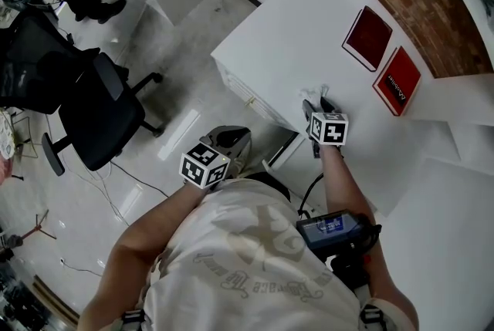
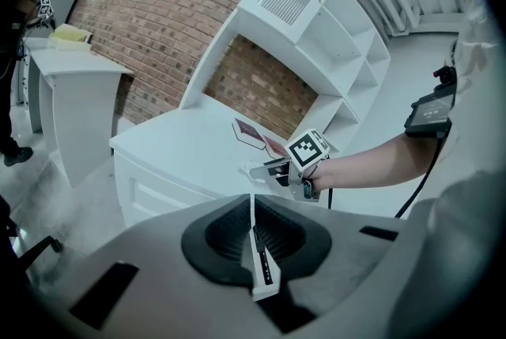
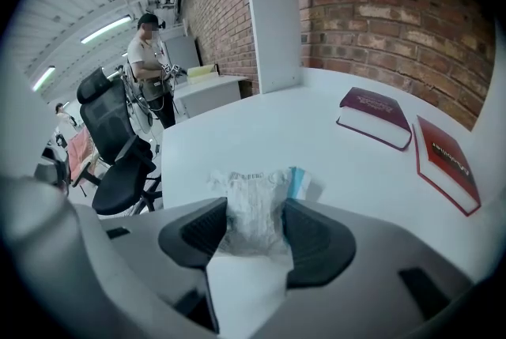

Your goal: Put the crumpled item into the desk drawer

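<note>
The crumpled item [image 3: 254, 203], a white wrinkled wrapper with a blue edge, lies on the white desk [image 3: 237, 140] near its front edge. My right gripper [image 3: 254, 231] has its two pads against the wrapper's sides, and the wrapper fills the gap between them. In the head view the right gripper [image 1: 313, 103] rests on the desk [image 1: 301, 36] with the crumpled item [image 1: 317, 92] at its tip. My left gripper [image 1: 231, 140] hangs below the desk's front, over the floor; its jaws [image 2: 253, 227] are shut with nothing in them. The desk's drawer fronts [image 2: 158, 195] face it.
Two dark red books [image 1: 368, 36] [image 1: 398, 80] lie further back on the desk, by the brick wall. A black office chair [image 1: 100, 117] stands on the floor to the left. A person [image 3: 146, 53] stands at another desk far off.
</note>
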`<state>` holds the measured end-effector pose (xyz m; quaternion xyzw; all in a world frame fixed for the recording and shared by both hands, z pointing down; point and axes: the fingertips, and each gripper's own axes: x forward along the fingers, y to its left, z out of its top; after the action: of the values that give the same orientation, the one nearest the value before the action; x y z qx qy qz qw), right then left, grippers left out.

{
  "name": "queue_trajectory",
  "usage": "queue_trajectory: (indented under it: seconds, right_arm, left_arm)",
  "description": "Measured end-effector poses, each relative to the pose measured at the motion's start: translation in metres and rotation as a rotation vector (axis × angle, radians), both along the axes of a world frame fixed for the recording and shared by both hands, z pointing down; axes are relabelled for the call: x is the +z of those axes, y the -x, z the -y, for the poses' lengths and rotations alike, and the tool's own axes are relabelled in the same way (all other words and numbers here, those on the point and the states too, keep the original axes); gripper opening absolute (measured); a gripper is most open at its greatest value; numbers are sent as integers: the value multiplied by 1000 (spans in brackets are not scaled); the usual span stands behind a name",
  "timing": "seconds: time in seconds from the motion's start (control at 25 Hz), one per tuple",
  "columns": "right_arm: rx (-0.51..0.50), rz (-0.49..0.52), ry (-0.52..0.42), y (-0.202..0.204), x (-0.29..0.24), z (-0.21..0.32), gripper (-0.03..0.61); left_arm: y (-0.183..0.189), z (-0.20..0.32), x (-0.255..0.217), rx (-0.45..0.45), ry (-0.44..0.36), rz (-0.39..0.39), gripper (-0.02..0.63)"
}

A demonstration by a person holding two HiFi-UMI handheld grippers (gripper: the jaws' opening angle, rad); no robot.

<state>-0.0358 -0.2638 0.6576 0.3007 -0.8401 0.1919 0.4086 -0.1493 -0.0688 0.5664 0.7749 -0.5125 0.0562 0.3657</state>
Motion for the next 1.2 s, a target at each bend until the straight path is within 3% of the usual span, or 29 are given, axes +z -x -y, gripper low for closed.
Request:
queue_trajectory:
  seconds: [0.6,1.2]
  right_arm:
    - [67,91,-36,-43,-36,-25,241]
    - [163,160,-60,-107,-59,-49,239]
  left_arm:
    - [-38,8,-16,105,-52,18,33]
    - [-105,34,-22,305,-87,14,33]
